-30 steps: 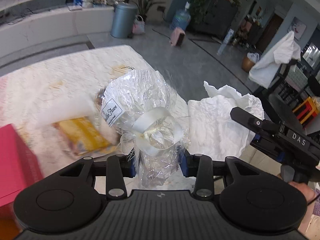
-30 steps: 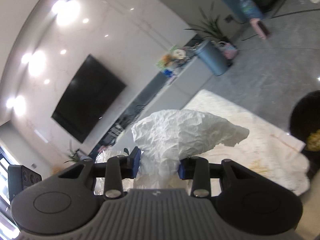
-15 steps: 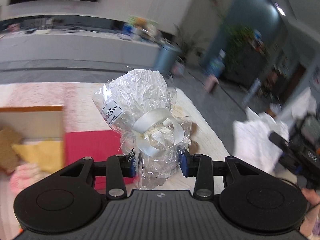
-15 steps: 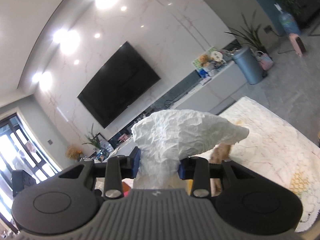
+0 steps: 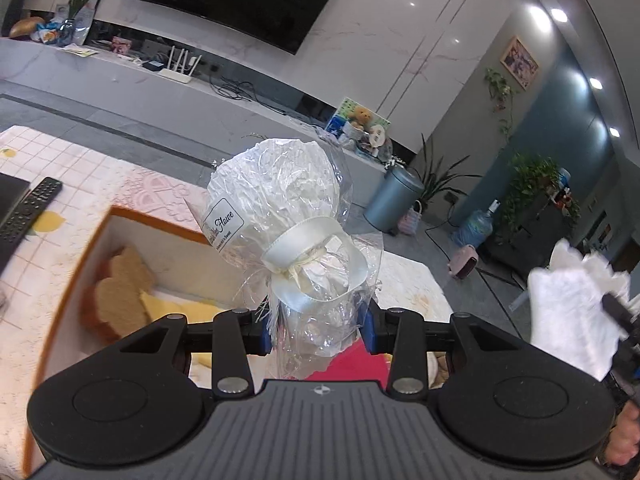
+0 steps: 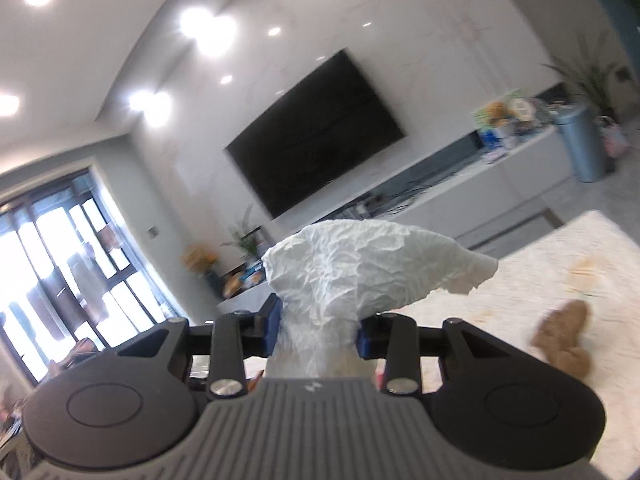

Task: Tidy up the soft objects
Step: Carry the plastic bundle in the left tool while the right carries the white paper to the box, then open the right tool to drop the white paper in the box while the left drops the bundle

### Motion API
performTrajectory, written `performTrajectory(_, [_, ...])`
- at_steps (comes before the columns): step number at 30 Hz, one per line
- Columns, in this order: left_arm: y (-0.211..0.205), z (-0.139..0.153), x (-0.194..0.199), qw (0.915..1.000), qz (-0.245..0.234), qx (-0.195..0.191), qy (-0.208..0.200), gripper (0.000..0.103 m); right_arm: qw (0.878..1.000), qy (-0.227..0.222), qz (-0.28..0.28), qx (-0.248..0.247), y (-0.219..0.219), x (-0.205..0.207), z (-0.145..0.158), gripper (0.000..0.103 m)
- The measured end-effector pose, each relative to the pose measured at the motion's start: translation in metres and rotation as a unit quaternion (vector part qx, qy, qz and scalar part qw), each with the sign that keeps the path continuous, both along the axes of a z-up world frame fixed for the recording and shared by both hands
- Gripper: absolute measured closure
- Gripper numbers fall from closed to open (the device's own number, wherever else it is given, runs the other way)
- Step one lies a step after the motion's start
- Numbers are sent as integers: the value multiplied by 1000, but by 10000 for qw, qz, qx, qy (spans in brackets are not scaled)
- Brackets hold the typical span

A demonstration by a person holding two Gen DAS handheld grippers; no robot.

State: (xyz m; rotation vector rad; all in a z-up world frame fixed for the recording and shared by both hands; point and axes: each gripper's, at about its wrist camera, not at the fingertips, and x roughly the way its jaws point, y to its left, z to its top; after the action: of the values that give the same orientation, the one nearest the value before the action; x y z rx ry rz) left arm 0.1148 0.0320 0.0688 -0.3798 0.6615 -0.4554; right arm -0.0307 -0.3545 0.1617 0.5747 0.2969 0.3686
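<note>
**Both grippers loaded, held above the table**

Left gripper (image 5: 318, 330) clamped on the cellophane-wrapped bundle (image 5: 286, 226) — blue pads pressed into the crinkled tail of the wrap, below a cream ribbon (image 5: 312, 258) tied around its neck. Bundle upright, rounded white top uppermost, a small label with script lettering on its left side. Lifted clear of the table, touching nothing but the pads.

Beneath and to the left, an open box (image 5: 86, 248) with an orange rim, resting on the patterned tablecloth (image 5: 80, 168). Inside, a tan plush piece (image 5: 118, 296) beside something yellow (image 5: 168, 308); both blurred, exact shape hard to tell. A red surface (image 5: 348, 364) just behind the gripper's pads, under the bundle's tail. A black remote control (image 5: 30, 208) lying on the cloth, well left of the box.

Right gripper (image 6: 316, 334) closed on the white crumpled cloth (image 6: 360, 272), pinched at its narrow lower part, the wider upper part flaring out to the right. Also visible at the right edge of the left wrist view as a white mass (image 5: 572, 312) — held in the air, well apart from the bundle.

In the right wrist view, a tan plush toy (image 6: 564, 336) lying on the tablecloth to the right of the gripper, motion-blurred. Beyond, a wall-mounted television (image 6: 316, 132) and a grey bin (image 6: 582, 140).
</note>
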Motion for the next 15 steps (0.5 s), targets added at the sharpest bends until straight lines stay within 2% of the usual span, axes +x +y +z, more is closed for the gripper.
performTrajectory(6, [35, -18, -8, 9995, -83, 293, 116, 58, 9943, 73, 1041, -237, 65, 35, 12, 66])
performTrajectory(9, [45, -34, -14, 9976, -415, 472, 299, 58, 9881, 205, 1514, -164, 97, 49, 3, 66])
performTrajectory(15, [60, -60, -20, 9919, -201, 1048, 682, 58, 9782, 656, 1933, -376, 151, 76, -23, 66])
